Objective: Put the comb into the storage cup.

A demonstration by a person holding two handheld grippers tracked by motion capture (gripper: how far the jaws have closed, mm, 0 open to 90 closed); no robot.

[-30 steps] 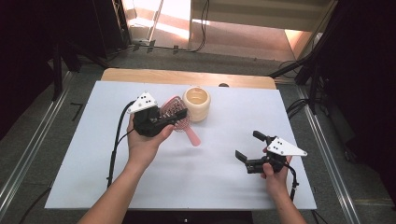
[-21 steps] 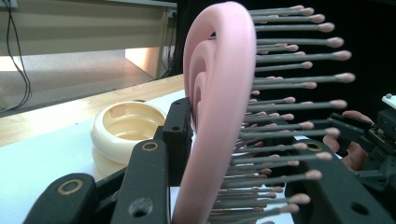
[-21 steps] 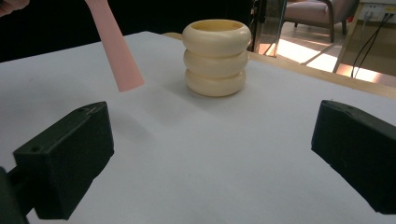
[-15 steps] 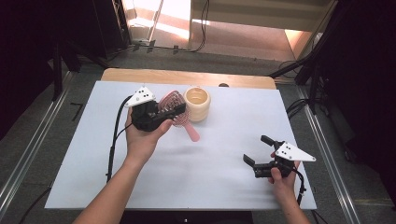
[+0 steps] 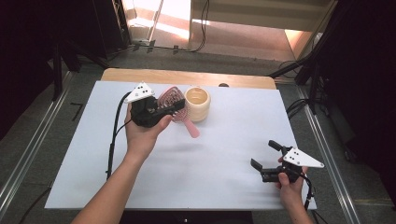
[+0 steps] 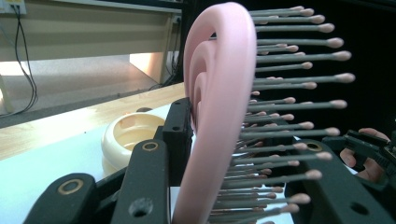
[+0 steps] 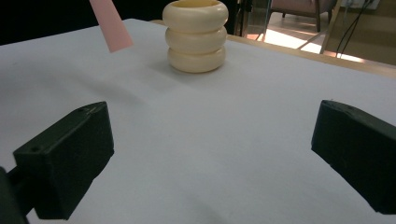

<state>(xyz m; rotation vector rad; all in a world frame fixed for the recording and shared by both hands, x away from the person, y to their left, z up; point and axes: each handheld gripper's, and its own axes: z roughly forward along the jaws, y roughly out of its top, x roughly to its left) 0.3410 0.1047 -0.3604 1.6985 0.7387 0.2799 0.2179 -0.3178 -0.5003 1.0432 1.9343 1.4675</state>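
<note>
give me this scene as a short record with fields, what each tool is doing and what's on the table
left tool: shut on the head of the pink plastic hairbrush, held above the table, handle pointing down and towards the person
hairbrush bristles: grey with pink tips, facing the jaw on the right of the left gripper view
right tool: open, nothing between the jaws, low over the sheet at the near right
cream ribbed ring-shaped cup: upright, just right of the hairbrush
white sheet over the table: bare around the right tool
</note>
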